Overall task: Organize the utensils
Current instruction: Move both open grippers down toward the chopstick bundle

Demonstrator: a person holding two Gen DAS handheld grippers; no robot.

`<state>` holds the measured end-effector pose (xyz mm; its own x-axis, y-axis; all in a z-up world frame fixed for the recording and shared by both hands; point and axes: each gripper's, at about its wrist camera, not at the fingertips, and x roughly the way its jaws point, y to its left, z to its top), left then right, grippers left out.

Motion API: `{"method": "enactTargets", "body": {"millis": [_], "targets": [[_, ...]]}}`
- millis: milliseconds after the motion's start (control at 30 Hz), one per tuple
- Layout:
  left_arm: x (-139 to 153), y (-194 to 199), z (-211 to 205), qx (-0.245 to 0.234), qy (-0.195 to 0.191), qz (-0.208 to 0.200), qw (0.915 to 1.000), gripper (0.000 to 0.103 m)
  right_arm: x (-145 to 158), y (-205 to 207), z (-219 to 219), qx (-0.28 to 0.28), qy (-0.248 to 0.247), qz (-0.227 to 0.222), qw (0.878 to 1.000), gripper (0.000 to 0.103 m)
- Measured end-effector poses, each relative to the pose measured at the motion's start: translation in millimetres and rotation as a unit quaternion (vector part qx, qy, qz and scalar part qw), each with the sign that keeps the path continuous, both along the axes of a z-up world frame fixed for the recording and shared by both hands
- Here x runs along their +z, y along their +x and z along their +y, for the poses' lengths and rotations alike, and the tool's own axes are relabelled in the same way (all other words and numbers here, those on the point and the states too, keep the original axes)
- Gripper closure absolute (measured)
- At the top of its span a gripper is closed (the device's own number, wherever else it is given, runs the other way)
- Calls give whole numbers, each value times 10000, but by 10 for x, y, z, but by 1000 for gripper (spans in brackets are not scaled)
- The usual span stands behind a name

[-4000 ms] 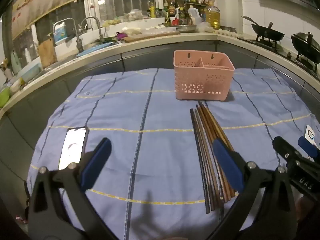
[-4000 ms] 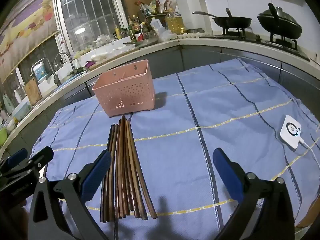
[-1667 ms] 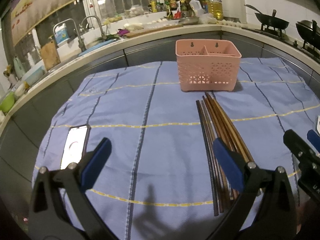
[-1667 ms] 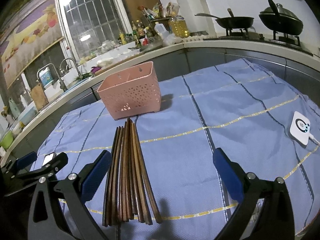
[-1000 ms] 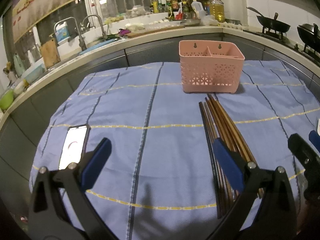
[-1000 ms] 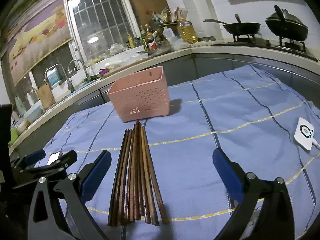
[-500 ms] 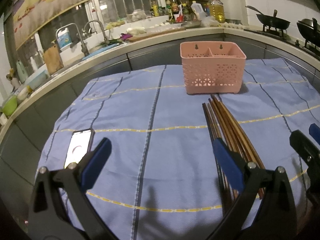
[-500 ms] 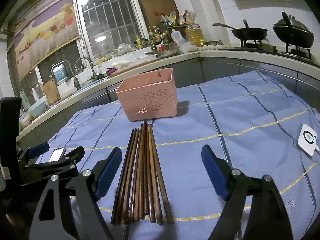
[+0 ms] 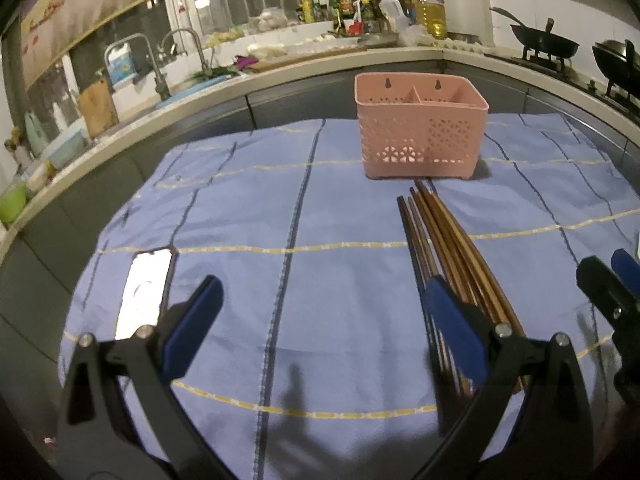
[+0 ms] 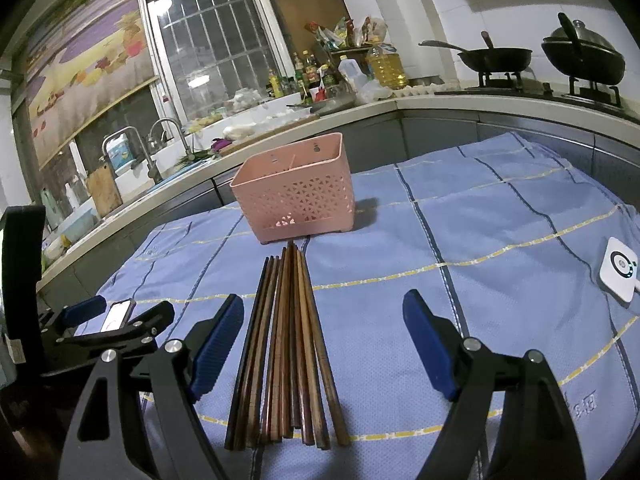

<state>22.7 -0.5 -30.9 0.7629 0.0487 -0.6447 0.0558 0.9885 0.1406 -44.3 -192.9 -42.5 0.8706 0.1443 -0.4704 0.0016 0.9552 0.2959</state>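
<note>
Right wrist view: the right gripper (image 10: 323, 324), black-armed with blue pads, sits at the bottom centre of the frame with its jaws spread wide and nothing between the pads; it hangs above the near ends of a bundle of long dark-brown wooden chopsticks (image 10: 286, 344). The chopsticks lie flat on the blue cloth with yellow and dark-blue stripes (image 10: 480, 240), side by side, fanning slightly at the near end; their far tips point at, and stop just short of, the base of the pink perforated plastic utensil basket (image 10: 294, 190) in the frame centre. The basket stands upright on the cloth, with an inner divider making two compartments; both look unoccupied from here. A white square device with a round dial (image 10: 618, 266) lies on the cloth at the right edge of the frame. The left gripper (image 10: 120, 320) shows at lower left, over a smartphone with a lit screen (image 10: 116, 314). Left wrist view: the left gripper (image 9: 320, 312) is likewise spread wide, holding nothing, above bare cloth (image 9: 320, 220); the chopsticks (image 9: 444, 248) run under its right-of-frame pad, the basket (image 9: 420, 138) is upper right of centre, the smartphone (image 9: 146, 292) lower left.
</note>
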Motion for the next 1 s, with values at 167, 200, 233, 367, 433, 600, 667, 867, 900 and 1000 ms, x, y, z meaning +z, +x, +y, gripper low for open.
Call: {"method": "enactTargets", "body": {"millis": [167,200,233,367,433,600,667,867,900,1000], "targets": [[-33,3,-9,-28,1,66,10000,6,-1,-1,7,0,2,1,10000,22],[-37,0,-19,-42,27,65,10000,6,-2,-1,7,7,0,2,10000,22],[-40,-1,-26,-55,43,67,10000,6,-4,-1,7,15,-3,5,10000,22],[-49,-7,-41,-81,60,92,9999,6,-19,4,34,32,-24,11,10000,22],[-50,-3,-41,-78,65,93,9999,6,-18,3,35,29,-26,9,10000,22],[-51,-3,-42,-81,69,92,9999,6,-19,8,47,50,-61,7,10000,24],[-50,-3,-41,-83,74,90,9999,6,-21,9,51,61,-58,8,10000,25],[-57,0,-32,-77,83,87,9999,6,-18,10,55,72,-24,30,10000,27],[-60,2,-25,-71,82,87,9999,6,-18,10,55,74,-21,31,10000,28],[-62,3,-23,-79,88,90,9999,6,-20,12,56,79,-22,36,10000,29]]}}
